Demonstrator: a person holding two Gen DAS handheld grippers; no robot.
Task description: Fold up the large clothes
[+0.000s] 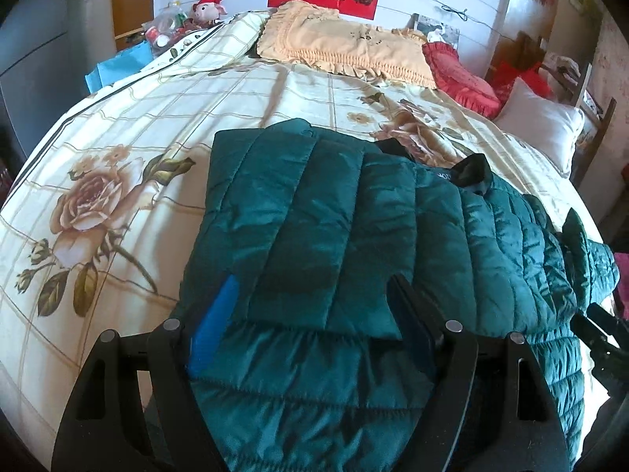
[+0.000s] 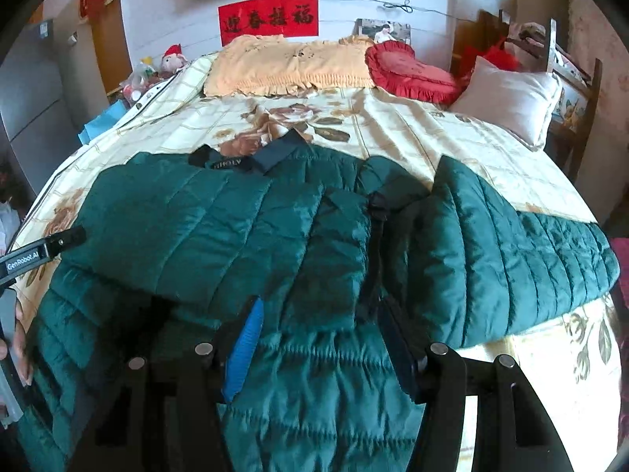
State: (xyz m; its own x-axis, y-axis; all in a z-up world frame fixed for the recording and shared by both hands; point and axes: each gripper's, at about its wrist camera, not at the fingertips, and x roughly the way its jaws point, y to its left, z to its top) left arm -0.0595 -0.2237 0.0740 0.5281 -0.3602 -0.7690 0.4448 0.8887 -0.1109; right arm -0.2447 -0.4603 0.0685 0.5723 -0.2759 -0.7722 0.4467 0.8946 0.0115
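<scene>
A dark green quilted jacket (image 1: pixel 354 212) lies across the bed, its collar (image 2: pixel 251 161) pointing at the pillows and one sleeve (image 1: pixel 298 204) folded over the body. In the left wrist view my left gripper (image 1: pixel 310 318) has the jacket's near hem bunched between its blue pad and its dark pad. My right gripper (image 2: pixel 322 338) holds the hem (image 2: pixel 322 385) the same way further right, with puckered fabric filling the gap. The other sleeve (image 2: pixel 511 236) lies spread out to the right. My left gripper's body (image 2: pixel 43 251) shows at the left edge of the right wrist view.
The floral bedspread (image 1: pixel 118 149) covers the bed. A yellow fringed pillow (image 1: pixel 346 43), a red heart cushion (image 2: pixel 409 70) and a white pillow (image 2: pixel 511 94) lie by the far wall. A cluttered side table (image 1: pixel 165 27) stands at the far left. A hand (image 2: pixel 19 338) shows at the left.
</scene>
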